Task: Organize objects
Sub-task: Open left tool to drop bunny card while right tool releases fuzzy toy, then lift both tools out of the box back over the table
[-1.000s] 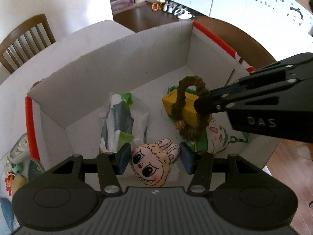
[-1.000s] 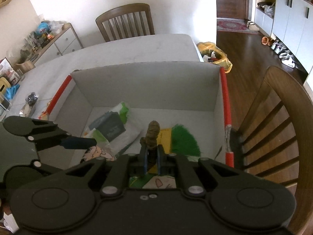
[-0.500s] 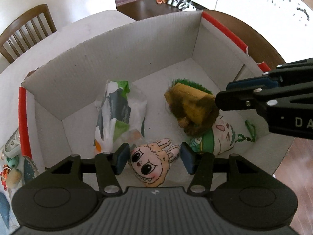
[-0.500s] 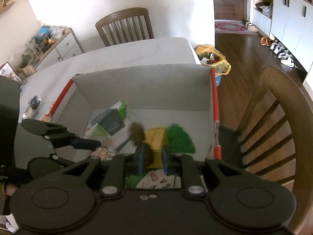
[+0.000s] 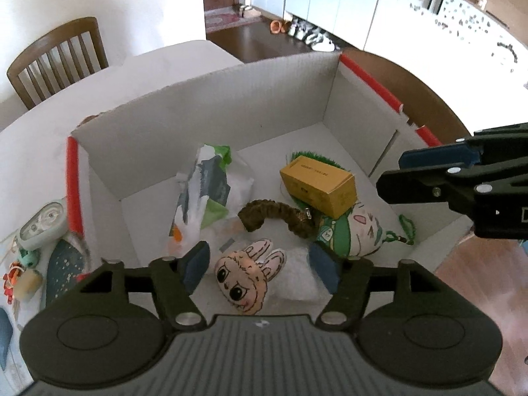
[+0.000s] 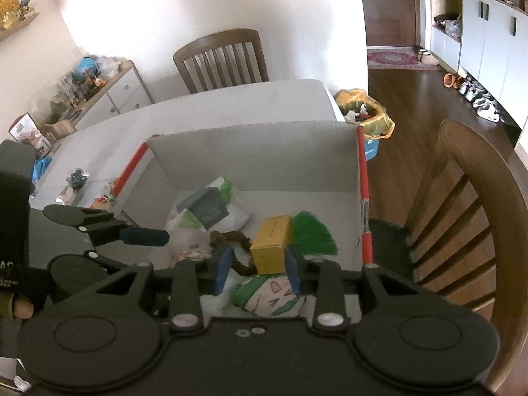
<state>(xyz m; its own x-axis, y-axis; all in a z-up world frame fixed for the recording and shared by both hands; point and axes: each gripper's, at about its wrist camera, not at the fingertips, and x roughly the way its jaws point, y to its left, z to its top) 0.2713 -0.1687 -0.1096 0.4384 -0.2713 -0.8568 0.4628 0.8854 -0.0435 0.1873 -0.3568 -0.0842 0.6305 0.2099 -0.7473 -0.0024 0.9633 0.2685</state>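
An open cardboard box (image 5: 231, 99) with red-taped edges holds the toys. A bunny-face plush (image 5: 246, 275) lies on the box floor just below my left gripper (image 5: 260, 267). Its jaws are opening and the pads stand clear of the plush. A brown braided ring (image 5: 280, 216) lies loose beside a small yellow box (image 5: 318, 184) and a white-and-green plush (image 5: 359, 231). My right gripper (image 6: 258, 265) hovers above the yellow box (image 6: 270, 244). Its jaws are opening too, with nothing gripped. The ring (image 6: 231, 239) rests under its left finger.
A green-and-grey plastic packet (image 5: 204, 191) and a green fringe (image 6: 313, 234) also lie in the box. Small items (image 5: 43, 224) crowd the white table left of the box. A wooden chair (image 6: 478, 214) stands close at the right, another chair (image 5: 56, 56) across the table.
The right gripper let go of the brown braided ring, which dropped onto the box floor by the yellow box. Both grippers' jaws widened and both hands drew back upward.
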